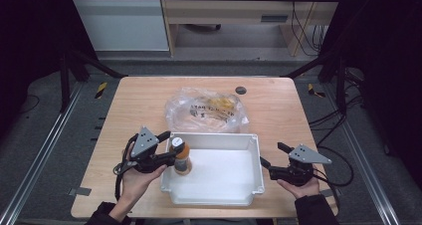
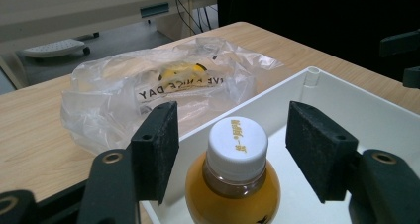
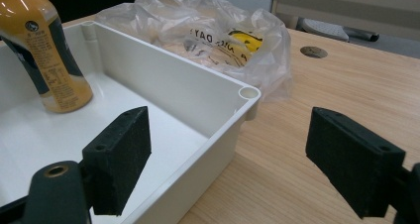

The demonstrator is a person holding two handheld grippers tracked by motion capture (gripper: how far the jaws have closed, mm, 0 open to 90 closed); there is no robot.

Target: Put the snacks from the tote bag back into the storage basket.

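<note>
An orange drink bottle (image 1: 181, 158) with a white cap stands upright in the left end of a white plastic tray (image 1: 256, 160). My left gripper (image 1: 170, 146) is at the tray's left wall, its jaws open on either side of the bottle's neck. In the left gripper view the cap of the bottle (image 2: 233, 184) sits between the pads (image 2: 158, 144) with a gap on each side. My right gripper (image 1: 272, 154) stands open at the tray's right wall, holding nothing. In the right gripper view its jaws straddle the tray wall (image 3: 173, 80), and the bottle (image 3: 44, 60) is at the far end.
A crumpled clear plastic bag (image 1: 206, 110) with printed lettering and something yellow inside lies just beyond the tray, touching its far wall. A round dark grommet (image 1: 241, 90) sits in the wooden table near its far edge. Bare wood lies left and right of the tray.
</note>
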